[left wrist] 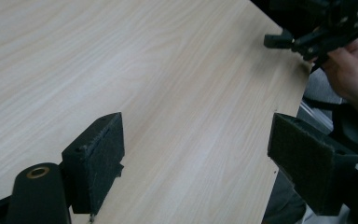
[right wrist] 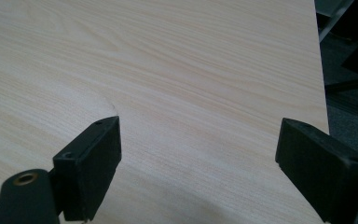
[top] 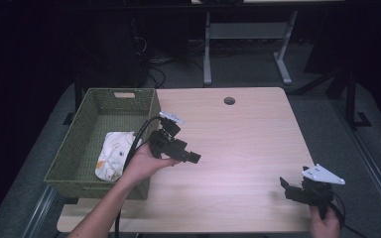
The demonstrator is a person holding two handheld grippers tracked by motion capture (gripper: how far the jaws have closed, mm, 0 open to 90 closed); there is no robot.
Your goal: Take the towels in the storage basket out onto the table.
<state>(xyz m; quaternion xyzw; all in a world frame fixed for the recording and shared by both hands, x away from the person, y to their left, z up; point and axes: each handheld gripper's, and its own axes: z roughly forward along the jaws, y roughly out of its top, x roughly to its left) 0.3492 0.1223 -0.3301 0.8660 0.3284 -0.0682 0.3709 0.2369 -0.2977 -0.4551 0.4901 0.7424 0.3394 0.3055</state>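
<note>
Seen from above: pale wood-grain table (top: 238, 134), rectangular, round cable hole (top: 229, 101) near its far edge at 12 o'clock. At 9 o'clock, sitting on the table's left edge, a green woven basket (top: 79, 144), straight-walled, with a slot handle in its far wall. Lying inside on the basket floor, toward the near right corner, a soft cream cloth bundle (top: 113, 154) printed with small orange and dark motifs, rumpled and rounded, long axis running from about 12 to 6 o'clock with a slight lean to the left at the near end, top end toward the basket's far wall. Just right of the basket, held in a bare hand above the tabletop, the left gripper (top: 191, 156), black and blocky, a cable trailing back over the forearm, pointing toward 4 o'clock; jaws spread wide with nothing between them, felt-like pads (left wrist: 100, 158) facing each other over bare wood in the left gripper view. At 5 o'clock near the table's front right corner, the right gripper (top: 284, 184), a grey three-cornered plate on top, aimed toward 10 o'clock; jaws likewise wide apart and empty, matte black blocks (right wrist: 93, 158) framing plain grain in the right gripper view. Both grippers well apart from the bundle.
</note>
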